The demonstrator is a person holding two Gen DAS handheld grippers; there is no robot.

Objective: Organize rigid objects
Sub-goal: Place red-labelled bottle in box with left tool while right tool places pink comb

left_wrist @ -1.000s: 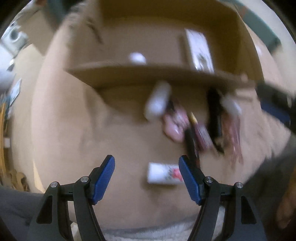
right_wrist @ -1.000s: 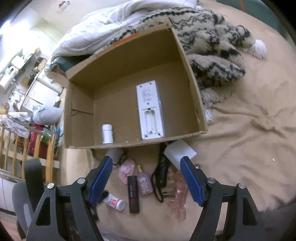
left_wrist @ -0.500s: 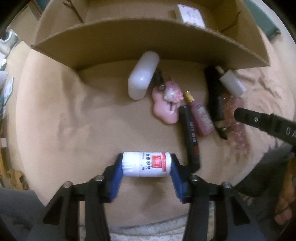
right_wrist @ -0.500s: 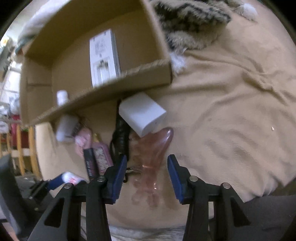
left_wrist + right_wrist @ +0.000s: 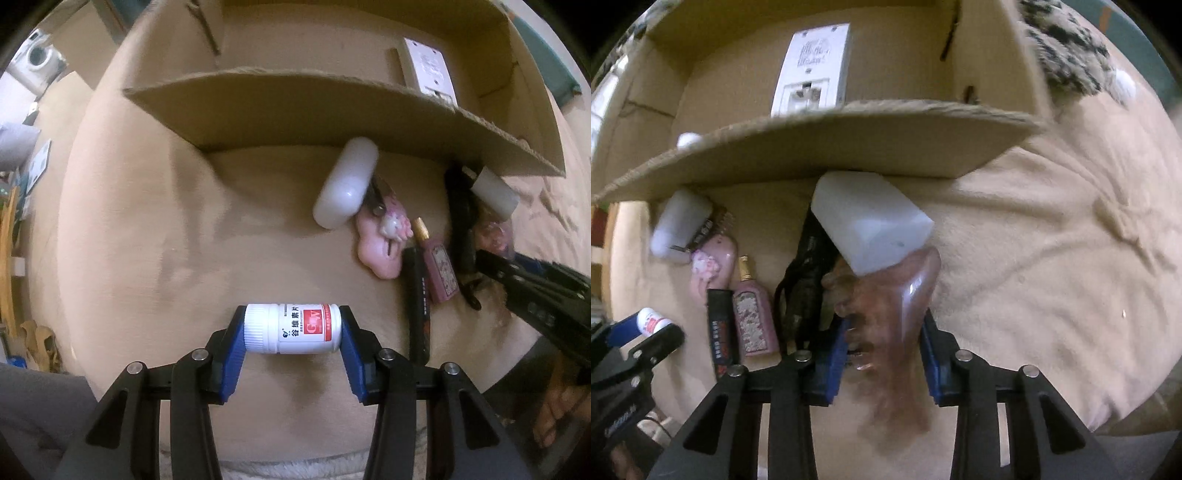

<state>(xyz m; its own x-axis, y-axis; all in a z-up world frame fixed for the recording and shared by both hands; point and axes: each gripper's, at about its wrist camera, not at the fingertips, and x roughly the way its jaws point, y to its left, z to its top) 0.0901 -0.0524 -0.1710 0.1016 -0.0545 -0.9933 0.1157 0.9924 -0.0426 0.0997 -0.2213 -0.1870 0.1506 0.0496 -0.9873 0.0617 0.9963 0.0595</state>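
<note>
Both grippers have dropped and been closing: by the left wrist, left gripper clamps the white pill bottle endwise at six o'clock, while by the right wrist, right gripper pinches the translucent pink clip, presumably bound for the cardboard box at twelve.

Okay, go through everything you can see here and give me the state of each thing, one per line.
Left gripper: jaws closed on the white pill bottle, which lies on its side.
Right gripper: jaws closing around the translucent pink hair claw.
Cardboard box: open-topped, holding a white remote.
Pink perfume bottle: capped, lying flat.
White block: resting against the box.
</note>
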